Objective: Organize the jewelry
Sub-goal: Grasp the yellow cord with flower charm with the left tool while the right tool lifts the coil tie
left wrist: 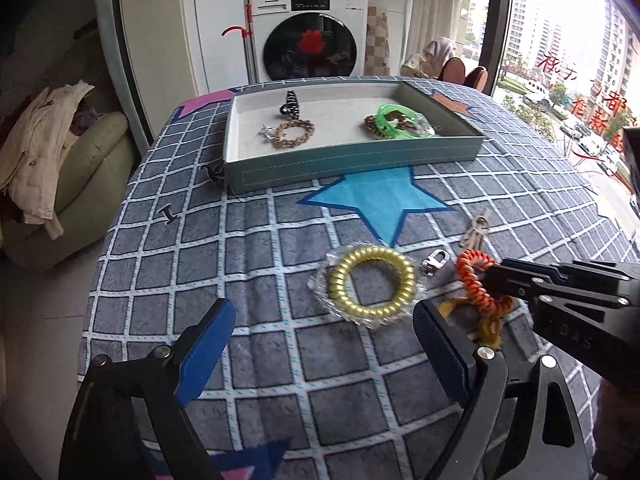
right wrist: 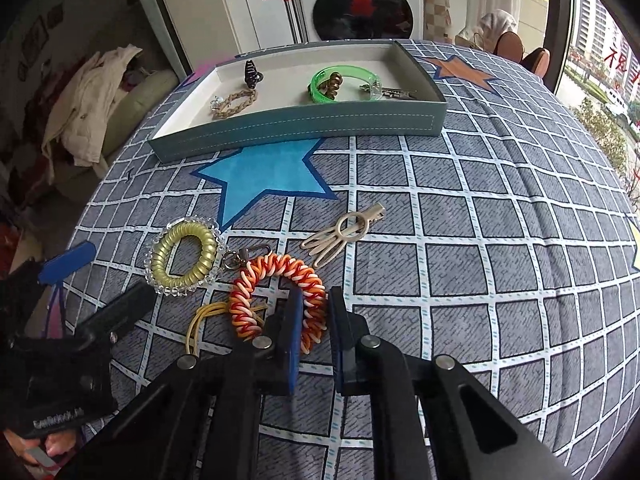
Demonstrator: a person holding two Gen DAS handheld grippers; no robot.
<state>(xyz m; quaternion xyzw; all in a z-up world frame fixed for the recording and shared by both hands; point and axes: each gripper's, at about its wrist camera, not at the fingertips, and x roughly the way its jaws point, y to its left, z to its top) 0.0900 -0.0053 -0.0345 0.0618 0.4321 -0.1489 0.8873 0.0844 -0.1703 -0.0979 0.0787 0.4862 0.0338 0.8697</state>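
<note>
The right gripper (right wrist: 314, 320) is clamped on the near side of an orange-and-white coiled spiral bracelet (right wrist: 276, 284) lying on the checked table (right wrist: 480, 280). The grey-blue open tray (right wrist: 296, 126) lies straight ahead, well apart. The left gripper (left wrist: 320, 340) hangs released beside it.

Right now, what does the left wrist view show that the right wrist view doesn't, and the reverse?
Only the left wrist view: both open blue pads of the left hand-held gripper.

Only the right wrist view: the right hand-held gripper shut on the orange coil bracelet, and the whole beige hair clip.

Both: the gold coil bracelet, the teal tray and its green bangle.
</note>
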